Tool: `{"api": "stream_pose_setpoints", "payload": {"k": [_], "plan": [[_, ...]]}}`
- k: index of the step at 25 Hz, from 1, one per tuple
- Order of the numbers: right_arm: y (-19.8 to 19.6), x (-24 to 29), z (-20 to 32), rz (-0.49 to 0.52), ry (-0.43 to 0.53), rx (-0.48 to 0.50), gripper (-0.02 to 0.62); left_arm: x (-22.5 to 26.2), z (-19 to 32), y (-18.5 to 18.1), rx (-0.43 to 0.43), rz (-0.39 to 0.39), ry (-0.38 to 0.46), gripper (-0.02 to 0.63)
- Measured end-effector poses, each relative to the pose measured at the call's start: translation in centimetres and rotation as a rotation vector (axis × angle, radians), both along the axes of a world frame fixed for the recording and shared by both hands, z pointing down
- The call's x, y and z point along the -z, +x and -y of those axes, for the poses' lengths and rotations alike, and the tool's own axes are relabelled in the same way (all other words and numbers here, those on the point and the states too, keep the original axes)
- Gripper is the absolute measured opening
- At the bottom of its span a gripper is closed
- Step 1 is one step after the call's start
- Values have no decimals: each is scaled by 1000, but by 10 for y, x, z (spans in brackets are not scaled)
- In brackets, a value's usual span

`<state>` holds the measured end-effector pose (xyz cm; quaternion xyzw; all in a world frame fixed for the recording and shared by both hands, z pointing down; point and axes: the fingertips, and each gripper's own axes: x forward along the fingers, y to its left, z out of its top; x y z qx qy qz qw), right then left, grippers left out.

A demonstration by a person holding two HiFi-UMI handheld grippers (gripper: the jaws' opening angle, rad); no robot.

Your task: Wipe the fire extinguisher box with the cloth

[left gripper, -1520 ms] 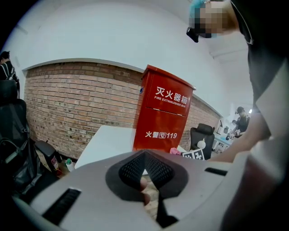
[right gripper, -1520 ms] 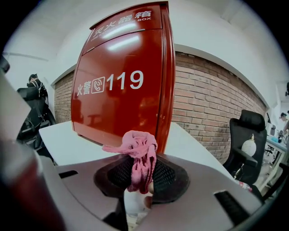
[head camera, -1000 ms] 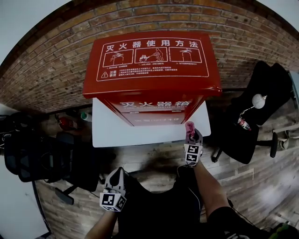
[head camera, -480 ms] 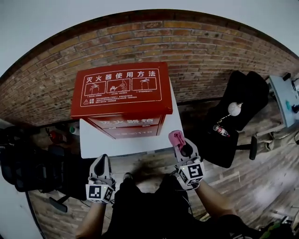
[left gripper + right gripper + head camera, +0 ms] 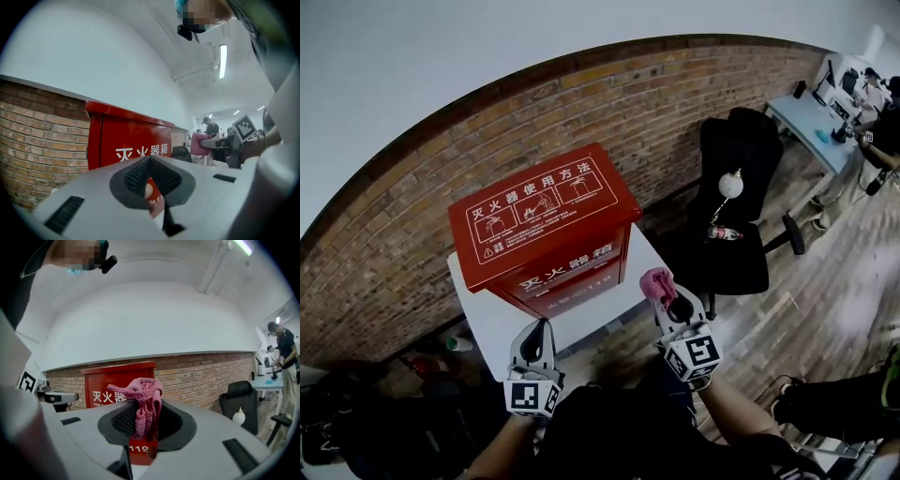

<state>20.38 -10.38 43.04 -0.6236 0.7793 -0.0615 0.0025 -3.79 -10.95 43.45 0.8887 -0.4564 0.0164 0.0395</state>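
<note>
1. Right gripper [image 5: 664,289]: jaws clamped on cloth [image 5: 143,404], a pink bunch standing up past the tips; short of box [image 5: 544,234], not touching.
2. Left gripper [image 5: 542,328]: jaws together, nothing between; low, in front of table [image 5: 483,323].
3. Risk: cloth apparently pinched by a narrow fold, so likely to drag loose under firm rubbing; bare jaw tips could scrape paint if the bunch flattens.
4. Risk: box could slide on the smooth white table when pushed, with no bracing from left gripper.
5. Box: red, upright on table before brick wall; white instruction pictures on top, white characters on front; glossy, no dirt discernible.
</note>
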Motion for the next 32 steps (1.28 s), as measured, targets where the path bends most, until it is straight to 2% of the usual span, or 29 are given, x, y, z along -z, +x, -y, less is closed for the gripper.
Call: {"api": "stream_pose_setpoints", "payload": {"k": [4,10,21,32], "plan": [[-38,19,-27,30,-4,-31,100,10,-9,-11,-81,-37,-19,23],[-82,42,-55,42,-6,-28,100,37,-24,-8,-191,-62,-10,23],[-125,39,-68,18,-31,16,100,43,-44,-14,-205,-104,-19,23],[-117,40,-80,2,-28,-22,100,31,-56,-23,-194,-116,-47,23]]}}
